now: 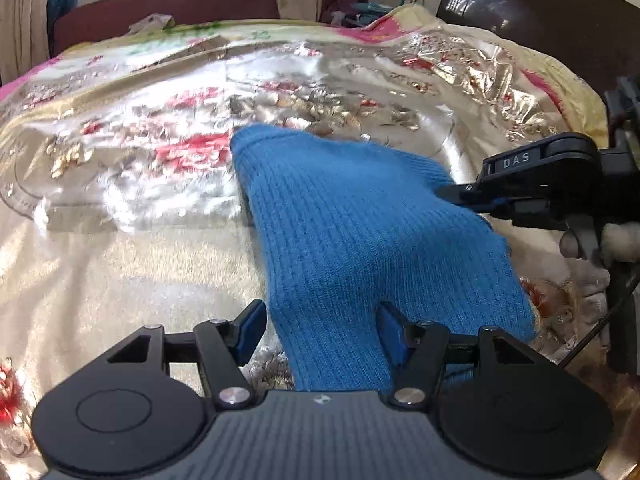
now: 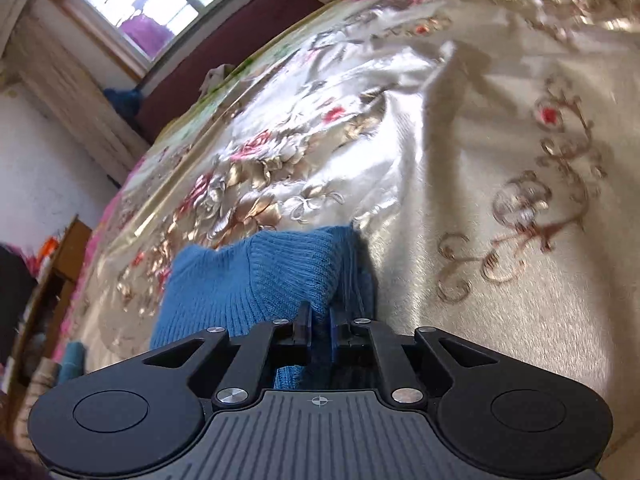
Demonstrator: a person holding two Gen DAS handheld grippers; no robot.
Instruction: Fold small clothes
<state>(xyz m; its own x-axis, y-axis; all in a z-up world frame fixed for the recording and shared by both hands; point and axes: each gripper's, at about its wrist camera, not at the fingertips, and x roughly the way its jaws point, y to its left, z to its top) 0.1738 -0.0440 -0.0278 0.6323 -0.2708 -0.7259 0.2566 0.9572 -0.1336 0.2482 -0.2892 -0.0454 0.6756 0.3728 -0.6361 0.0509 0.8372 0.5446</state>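
Right hand-held gripper [image 2: 320,326], angled downward, pinches blue knit [image 2: 256,276].

Both wrist views close, angled down; share blue knit [image 1: 360,240].

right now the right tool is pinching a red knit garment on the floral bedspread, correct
Not quite: the garment is blue, not red, as the right wrist view shows. The rest holds: the right tool is pinched on a fold of it, on the floral bedspread.
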